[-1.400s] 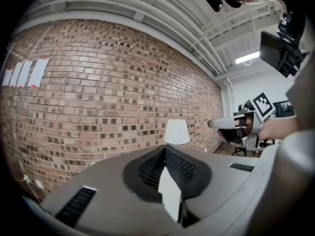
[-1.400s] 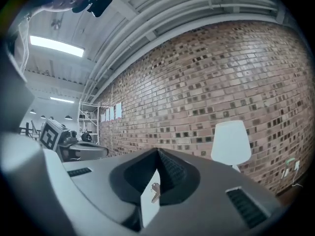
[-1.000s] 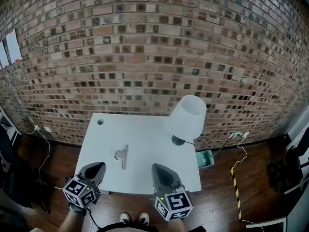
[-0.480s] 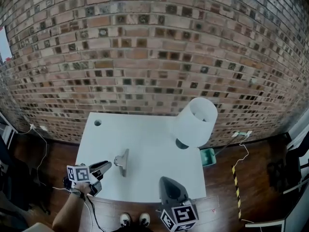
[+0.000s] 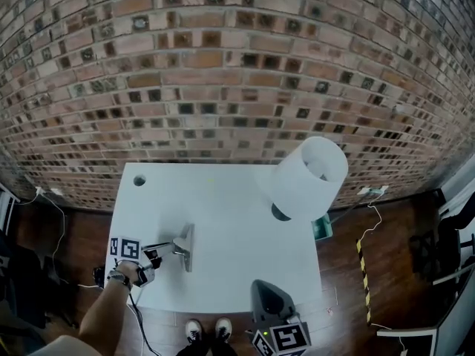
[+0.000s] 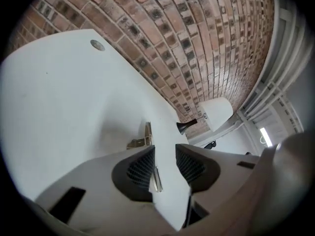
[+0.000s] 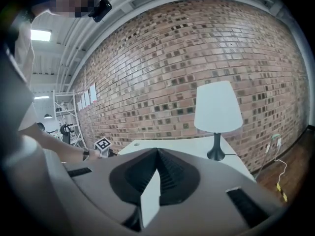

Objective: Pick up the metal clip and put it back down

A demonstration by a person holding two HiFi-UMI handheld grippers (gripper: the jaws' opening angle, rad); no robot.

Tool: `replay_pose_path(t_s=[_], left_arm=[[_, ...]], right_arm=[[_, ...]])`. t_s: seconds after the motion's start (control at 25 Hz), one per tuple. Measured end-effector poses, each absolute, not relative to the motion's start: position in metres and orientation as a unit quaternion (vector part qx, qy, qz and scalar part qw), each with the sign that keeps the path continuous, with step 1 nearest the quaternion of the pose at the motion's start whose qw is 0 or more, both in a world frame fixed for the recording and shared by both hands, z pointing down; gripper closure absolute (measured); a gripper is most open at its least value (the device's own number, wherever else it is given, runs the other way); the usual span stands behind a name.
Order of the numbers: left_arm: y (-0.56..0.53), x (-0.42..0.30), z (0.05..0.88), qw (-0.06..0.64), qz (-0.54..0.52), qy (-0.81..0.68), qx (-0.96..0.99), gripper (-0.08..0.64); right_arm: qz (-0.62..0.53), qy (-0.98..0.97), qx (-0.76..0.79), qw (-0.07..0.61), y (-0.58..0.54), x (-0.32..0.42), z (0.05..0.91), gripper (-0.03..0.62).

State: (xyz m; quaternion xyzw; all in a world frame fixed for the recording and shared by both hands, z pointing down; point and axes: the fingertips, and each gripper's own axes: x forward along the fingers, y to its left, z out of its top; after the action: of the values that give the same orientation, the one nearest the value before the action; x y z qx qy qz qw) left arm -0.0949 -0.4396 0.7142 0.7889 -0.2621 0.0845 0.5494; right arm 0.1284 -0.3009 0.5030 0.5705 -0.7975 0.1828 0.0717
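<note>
The metal clip (image 5: 186,246) lies flat on the white table (image 5: 237,213), a long silver bar with a short handle pointing left. My left gripper (image 5: 168,245) is low over the table's left front, turned toward the clip, with its jaws open. In the left gripper view the clip (image 6: 144,139) sits just ahead of the left gripper (image 6: 165,149), and the pads (image 6: 140,168) touch nothing. My right gripper (image 5: 262,286) hangs off the table's front edge. The right gripper (image 7: 157,155) is shut and holds nothing.
A white-shaded lamp (image 5: 308,176) on a black base stands at the table's back right. A round hole (image 5: 139,180) marks the back left corner. A brick wall (image 5: 223,87) runs behind. A teal bin (image 5: 320,227) and cables lie on the wooden floor to the right.
My left gripper has come forward from the table's front edge, turned to the right and reached the clip's handle, and its jaws have opened. The right gripper has dropped lower in the head view.
</note>
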Motion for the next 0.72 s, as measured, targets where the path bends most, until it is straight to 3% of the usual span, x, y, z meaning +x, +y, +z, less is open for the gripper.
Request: replay_pose_path(t_s=[0.72], left_arm=[[-0.457, -0.077, 0.733, 0.525, 0.133, -0.238, 0.806, 0.418]], right_arm=[[0.197, -0.784, 0.583, 0.083, -0.305, 0.132, 0.519, 0.612]])
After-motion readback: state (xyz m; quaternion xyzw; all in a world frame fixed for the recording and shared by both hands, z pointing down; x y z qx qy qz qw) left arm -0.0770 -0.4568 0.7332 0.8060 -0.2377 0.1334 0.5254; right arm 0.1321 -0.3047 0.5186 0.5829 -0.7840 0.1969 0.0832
